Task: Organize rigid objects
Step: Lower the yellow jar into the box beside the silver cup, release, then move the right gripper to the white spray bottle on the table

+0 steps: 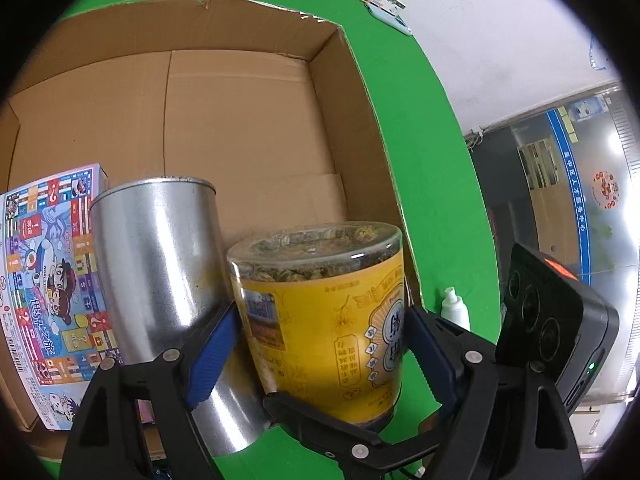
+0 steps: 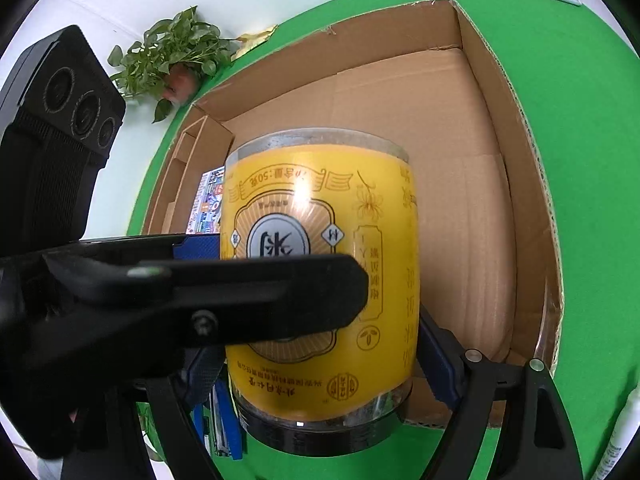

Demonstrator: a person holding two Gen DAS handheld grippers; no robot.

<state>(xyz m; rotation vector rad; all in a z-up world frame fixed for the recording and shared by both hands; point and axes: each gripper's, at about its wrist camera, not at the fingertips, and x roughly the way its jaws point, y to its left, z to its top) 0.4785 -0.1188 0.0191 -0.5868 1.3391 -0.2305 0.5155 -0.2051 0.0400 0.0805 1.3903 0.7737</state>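
Yellow-labelled jar (image 1: pixel 324 304), clear-walled and packed with dried flowers, hangs upside down over the near edge of the open cardboard box (image 1: pixel 240 120), its black lid at the bottom and its printed characters inverted. Going left to right in the left wrist view: a colourful board-game box (image 1: pixel 52 288) leans against the carton's left wall, a plain metal can (image 1: pixel 160 264) stands tilted just beside it, and the jar touches that can's right side. The left tongs (image 1: pixel 320 344) are closed on the jar, one blue pad (image 1: pixel 214 354) wedged between can and jar, the other pressed on the jar's right flank. Past the carton's right wall a small white bottle (image 1: pixel 454 308) stands on the green worktop (image 1: pixel 440 160), and the black body of the other tool fills the right edge. In the right wrist view a potted plant (image 2: pixel 176 56) sits at the worktop's far left corner, the carton (image 2: pixel 460 160) lies open behind the jar (image 2: pixel 320 280), and the left tool's black arm crosses in front of the label. The right tongs (image 2: pixel 320 372) also hold the jar, a blue pad (image 2: pixel 438 364) flat against its right side near the lid; the left pad is mostly hidden behind the arm. Small cartons lie at the far right corner of the worktop (image 2: pixel 580 120).
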